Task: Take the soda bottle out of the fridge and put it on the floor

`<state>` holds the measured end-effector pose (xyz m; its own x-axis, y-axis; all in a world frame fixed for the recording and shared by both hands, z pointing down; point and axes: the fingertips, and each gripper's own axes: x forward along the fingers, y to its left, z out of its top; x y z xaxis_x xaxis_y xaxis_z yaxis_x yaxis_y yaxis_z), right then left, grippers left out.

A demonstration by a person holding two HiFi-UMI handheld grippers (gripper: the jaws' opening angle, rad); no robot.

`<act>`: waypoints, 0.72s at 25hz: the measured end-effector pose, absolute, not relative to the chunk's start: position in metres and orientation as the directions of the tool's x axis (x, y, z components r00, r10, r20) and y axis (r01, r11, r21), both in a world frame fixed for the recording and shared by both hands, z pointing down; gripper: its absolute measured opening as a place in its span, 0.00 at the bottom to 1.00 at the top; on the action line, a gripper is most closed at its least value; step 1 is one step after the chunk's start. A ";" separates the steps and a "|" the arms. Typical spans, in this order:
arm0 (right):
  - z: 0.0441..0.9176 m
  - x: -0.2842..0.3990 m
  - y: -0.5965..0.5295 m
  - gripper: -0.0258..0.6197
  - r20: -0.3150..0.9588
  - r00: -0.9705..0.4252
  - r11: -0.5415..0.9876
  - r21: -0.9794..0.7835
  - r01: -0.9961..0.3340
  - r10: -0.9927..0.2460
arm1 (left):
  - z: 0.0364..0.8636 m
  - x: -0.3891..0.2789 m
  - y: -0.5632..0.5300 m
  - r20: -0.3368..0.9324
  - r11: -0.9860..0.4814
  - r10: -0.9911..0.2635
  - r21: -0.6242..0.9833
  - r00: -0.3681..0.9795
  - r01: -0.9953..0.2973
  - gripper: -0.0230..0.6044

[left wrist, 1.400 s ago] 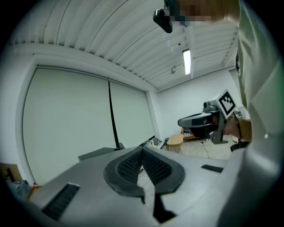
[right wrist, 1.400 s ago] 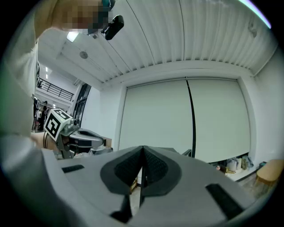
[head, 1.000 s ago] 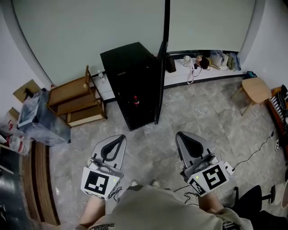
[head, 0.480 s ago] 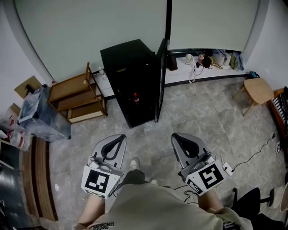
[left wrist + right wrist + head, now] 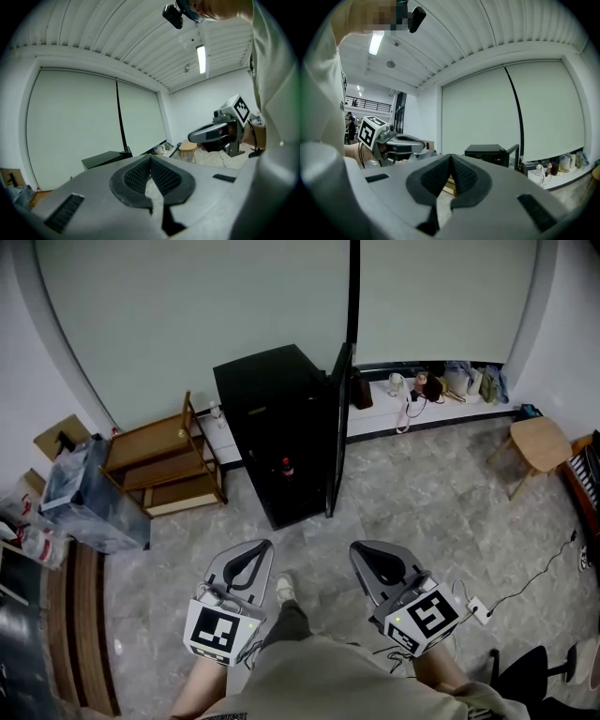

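Note:
A small black fridge [image 5: 267, 418] stands against the far wall with its door [image 5: 337, 427] swung open to the right. Inside it, low down, the soda bottle [image 5: 286, 467] stands upright, dark with a red label. Both grippers hover over the floor well short of the fridge. My left gripper [image 5: 255, 549] is shut with nothing in it, its tips meeting in the left gripper view [image 5: 150, 159]. My right gripper [image 5: 364, 551] is shut and empty as well, tips together in the right gripper view [image 5: 451, 158]. The fridge [image 5: 487, 153] shows beyond the right gripper's jaws.
A wooden shelf [image 5: 159, 456] stands left of the fridge, with a grey bin [image 5: 89, 498] farther left. A low white ledge [image 5: 422, 395] with small items runs along the wall at right. A wooden stool [image 5: 536, 442] and a cable [image 5: 534, 563] lie to the right.
The person has stepped forward: a foot now shows between the grippers, and the fridge sits lower and nearer in the head view. Both grippers stay shut and have drawn closer together.

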<state>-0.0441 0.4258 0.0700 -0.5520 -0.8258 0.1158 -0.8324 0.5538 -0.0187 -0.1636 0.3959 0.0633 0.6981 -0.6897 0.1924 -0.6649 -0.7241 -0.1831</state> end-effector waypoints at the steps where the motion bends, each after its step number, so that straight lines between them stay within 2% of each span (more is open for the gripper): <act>1: 0.070 -0.045 0.421 0.03 0.119 -0.552 0.555 -0.016 -0.832 -0.825 | 0.063 -0.166 0.391 0.192 -0.722 -0.692 -0.177 0.696 -0.669 0.04; 18: 0.101 -0.060 0.284 0.03 0.203 -0.526 0.539 0.006 -0.842 -0.826 | 0.088 -0.189 0.263 0.210 -0.701 -0.712 -0.148 0.671 -0.698 0.04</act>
<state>-0.0596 0.2844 0.1014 -0.5264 -0.8256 0.2032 -0.8425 0.5387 0.0064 -0.1885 0.2634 0.0876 0.6705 -0.7116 0.2097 -0.6977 -0.7010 -0.1477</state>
